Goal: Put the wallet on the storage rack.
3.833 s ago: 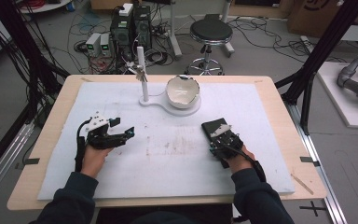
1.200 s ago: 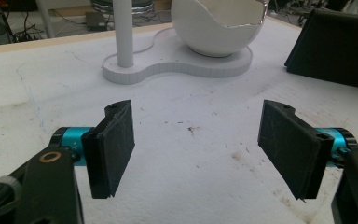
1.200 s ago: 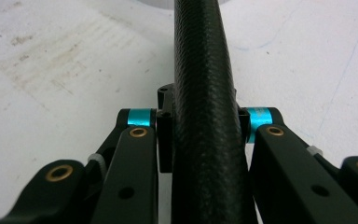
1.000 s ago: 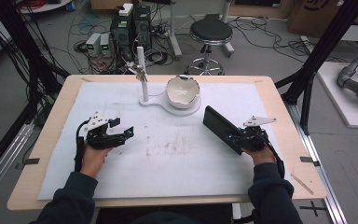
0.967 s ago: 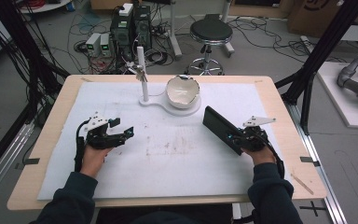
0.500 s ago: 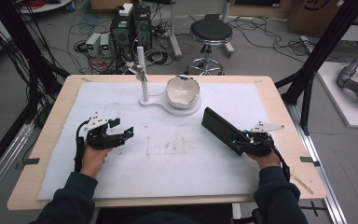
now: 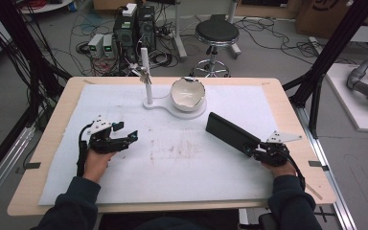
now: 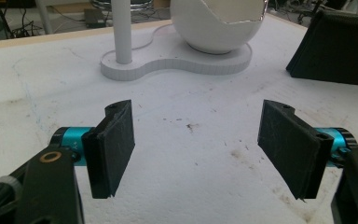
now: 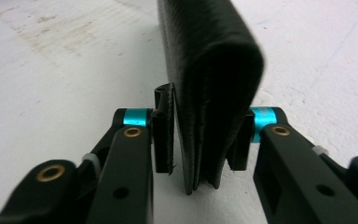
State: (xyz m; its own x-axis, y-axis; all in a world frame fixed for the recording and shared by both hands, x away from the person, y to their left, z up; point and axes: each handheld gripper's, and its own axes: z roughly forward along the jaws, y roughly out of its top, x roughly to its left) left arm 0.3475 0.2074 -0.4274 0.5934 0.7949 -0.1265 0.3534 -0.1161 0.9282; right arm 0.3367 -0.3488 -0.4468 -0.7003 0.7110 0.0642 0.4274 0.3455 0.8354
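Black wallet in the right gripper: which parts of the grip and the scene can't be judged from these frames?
- Right gripper view: the wallet stands between the jaws of the right gripper; its far end is blurred, and its bulk hides the right-hand pad's contact.
- High view: the right gripper is too small to show the pads.
- Left gripper view: the white bowl is cut off by the top edge; its contents are unseen.

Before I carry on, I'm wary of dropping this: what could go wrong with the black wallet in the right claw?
The right claw holds the black wallet by one end, so the long free end could sag or slip out. That free end points toward the white bowl on its stand; swinging it could knock them.
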